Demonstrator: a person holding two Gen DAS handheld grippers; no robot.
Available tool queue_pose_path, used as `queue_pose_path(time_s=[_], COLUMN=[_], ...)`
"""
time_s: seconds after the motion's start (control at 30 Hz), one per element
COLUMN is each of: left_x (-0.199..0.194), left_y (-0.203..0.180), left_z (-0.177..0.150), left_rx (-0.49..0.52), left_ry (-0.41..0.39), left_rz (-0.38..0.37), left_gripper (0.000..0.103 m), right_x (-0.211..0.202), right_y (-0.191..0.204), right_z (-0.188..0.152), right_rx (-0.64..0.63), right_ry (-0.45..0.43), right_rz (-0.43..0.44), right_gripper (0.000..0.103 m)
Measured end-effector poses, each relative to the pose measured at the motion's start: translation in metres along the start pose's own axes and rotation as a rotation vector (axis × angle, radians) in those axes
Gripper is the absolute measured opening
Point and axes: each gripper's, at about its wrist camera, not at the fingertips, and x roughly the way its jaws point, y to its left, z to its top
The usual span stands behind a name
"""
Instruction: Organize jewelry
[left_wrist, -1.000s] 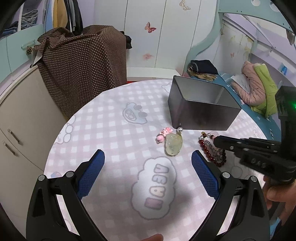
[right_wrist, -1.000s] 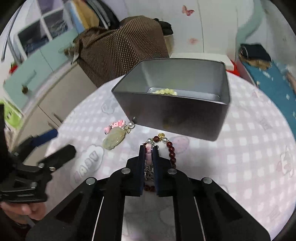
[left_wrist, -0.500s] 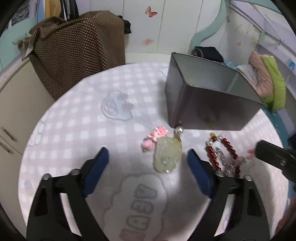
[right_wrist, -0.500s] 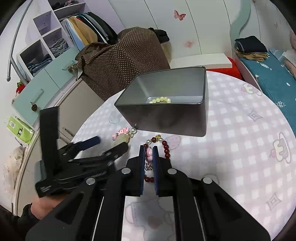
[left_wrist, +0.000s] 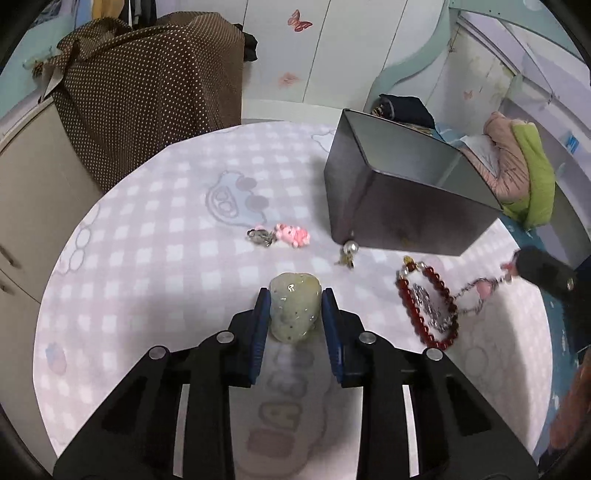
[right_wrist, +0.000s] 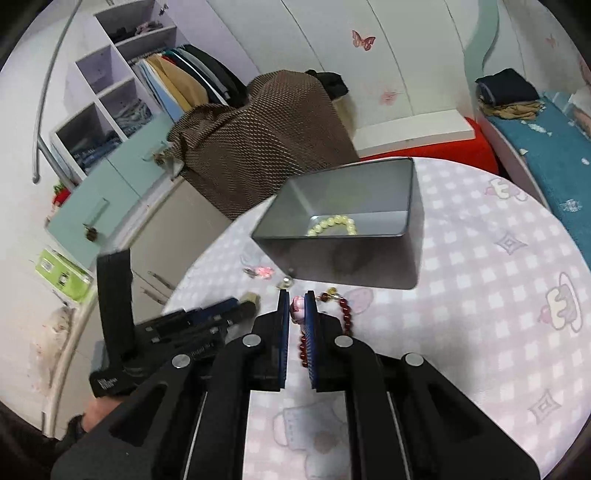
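On the round desk (left_wrist: 147, 258) with its pink-and-white checked cloth, a small pink charm with a metal clasp (left_wrist: 284, 235) lies to the left, apart from the rest. Nearer the middle, the left claw (left_wrist: 295, 317) is pinched on a pale green, jade-like stone pendant (left_wrist: 294, 310), its blue pads touching both sides of the stone. Just beyond, a pearl-and-gold clasp piece (left_wrist: 348, 253) sits at the foot of the open grey metal box (left_wrist: 399, 221). Inside that box lies a pale yellow bead bracelet (right_wrist: 334, 224). To the right, a dark red bead bracelet (left_wrist: 424, 306) rests on the cloth, and its silver chain with a pink bead (left_wrist: 482, 290) stretches up to the right claw (right_wrist: 297, 314), which is pressed together on the pink bead.
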Motion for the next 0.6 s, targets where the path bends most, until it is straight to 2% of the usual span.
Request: queue_pose_path(time_s=[0.17,0.33,0.4,0.5,0.6], left_x=[-0.015,-0.040,-0.047,-0.049,-0.050], left_y=[0.002,-0.002,-0.005,-0.008,-0.011], left_z=[-0.006,-0.004,-0.001,0.000,-0.004], left_rx=[0.005,0.023,0.030,0.033,0.038], left_ry=[-0.015,-0.062,-0.080,-0.082,-0.078], left_rz=[-0.012,-0.029,-0.031,-0.036,-0.045], left_gripper=[0.028,0.028,0.028,0.028,0.028], right_x=[-0.003,-0.013,-0.012,0.012,0.040], right_y=[-0.003,0.004,0.010,0.021,0.015], right_z=[0.004,0.011,0.013,0.007,-0.009], right_rx=[0.038,0.016,-0.018,-0.149,-0.169], right_ry=[-0.008,-0.033,-0.031,0.055,0.168], right_rz=[0.053,0.063,0.036,-0.103,-0.108], right_gripper=[0.007,0.007,0.007,0.007,0.007])
